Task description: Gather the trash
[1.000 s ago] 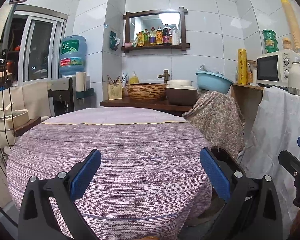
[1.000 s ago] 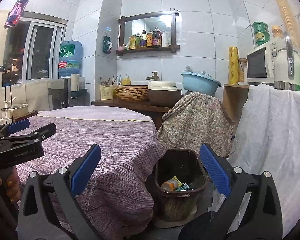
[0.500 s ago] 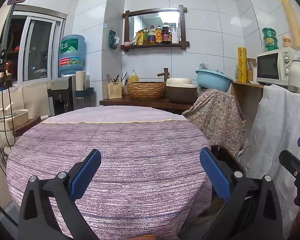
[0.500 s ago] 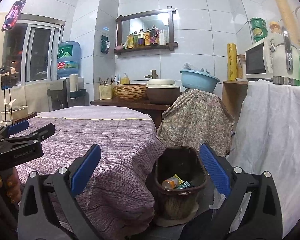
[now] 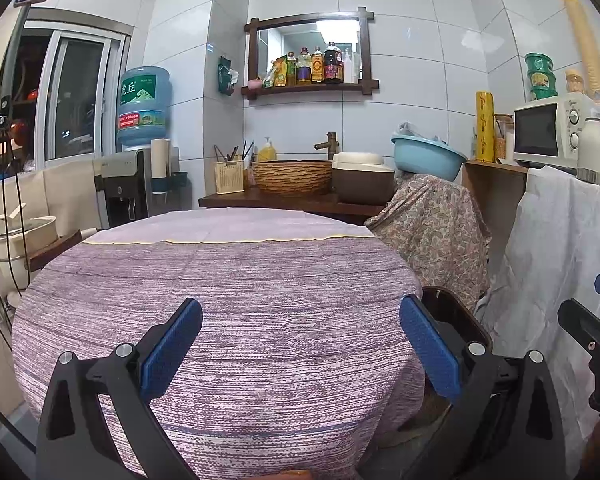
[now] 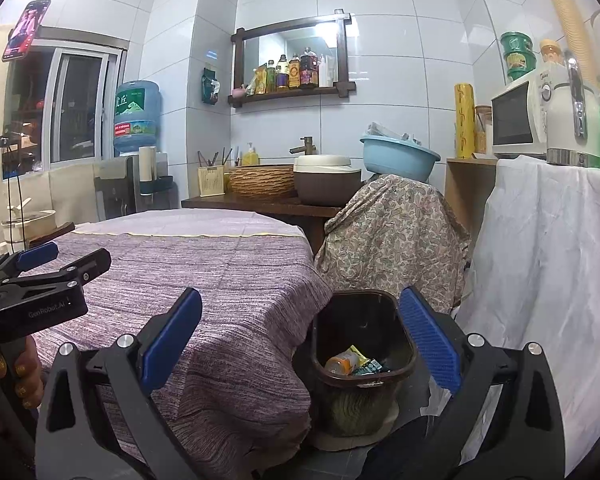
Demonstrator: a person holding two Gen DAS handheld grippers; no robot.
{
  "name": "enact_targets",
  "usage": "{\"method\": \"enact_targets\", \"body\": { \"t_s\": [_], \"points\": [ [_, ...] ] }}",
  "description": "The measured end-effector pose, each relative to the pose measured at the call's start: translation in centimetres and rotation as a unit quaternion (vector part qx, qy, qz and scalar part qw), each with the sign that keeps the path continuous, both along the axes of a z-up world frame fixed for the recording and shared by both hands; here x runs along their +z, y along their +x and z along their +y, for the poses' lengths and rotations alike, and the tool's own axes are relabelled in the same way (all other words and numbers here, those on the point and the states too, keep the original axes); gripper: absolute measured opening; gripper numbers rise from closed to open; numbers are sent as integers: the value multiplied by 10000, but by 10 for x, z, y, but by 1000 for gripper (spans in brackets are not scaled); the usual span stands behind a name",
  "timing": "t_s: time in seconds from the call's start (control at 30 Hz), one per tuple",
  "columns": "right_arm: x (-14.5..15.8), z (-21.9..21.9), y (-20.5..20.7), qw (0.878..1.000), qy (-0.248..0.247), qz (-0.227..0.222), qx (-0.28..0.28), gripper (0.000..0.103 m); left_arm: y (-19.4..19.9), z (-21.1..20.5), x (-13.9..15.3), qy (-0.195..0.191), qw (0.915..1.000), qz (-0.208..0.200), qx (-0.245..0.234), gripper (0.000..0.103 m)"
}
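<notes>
A dark brown trash bin [image 6: 364,376] stands on the floor to the right of the round table [image 6: 220,264]. Inside it lie an orange-yellow wrapper and a green packet [image 6: 354,362]. The bin's rim also shows in the left wrist view [image 5: 456,312], mostly hidden by my finger. My right gripper [image 6: 300,340] is open and empty, above and in front of the bin. My left gripper [image 5: 300,344] is open and empty over the table's purple striped cloth [image 5: 228,292]. I see no trash on the cloth.
A chair draped in paisley cloth [image 6: 396,232] stands behind the bin. A white-sheeted cabinet [image 6: 548,264] with a microwave [image 6: 520,120] is to the right. A sink counter [image 5: 300,196] with basket, pot and blue basin lines the back wall. A water dispenser [image 5: 140,152] stands at left.
Both views have drifted very slightly; the bin shows a bit more in the left wrist view. Both grippers stay open and empty.
</notes>
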State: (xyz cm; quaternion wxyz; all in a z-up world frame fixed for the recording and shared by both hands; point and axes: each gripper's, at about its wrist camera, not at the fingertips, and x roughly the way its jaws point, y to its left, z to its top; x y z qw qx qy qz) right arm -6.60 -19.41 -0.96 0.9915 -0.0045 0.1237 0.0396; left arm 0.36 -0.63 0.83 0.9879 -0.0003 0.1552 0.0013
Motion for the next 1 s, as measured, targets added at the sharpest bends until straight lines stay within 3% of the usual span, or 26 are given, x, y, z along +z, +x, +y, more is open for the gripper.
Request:
{"method": "enact_targets", "body": {
  "t_s": [1.0],
  "points": [
    [-6,7,4,10000,4,70,55,97,1,3,-3,12,10000,12,-2,98]
  ]
}}
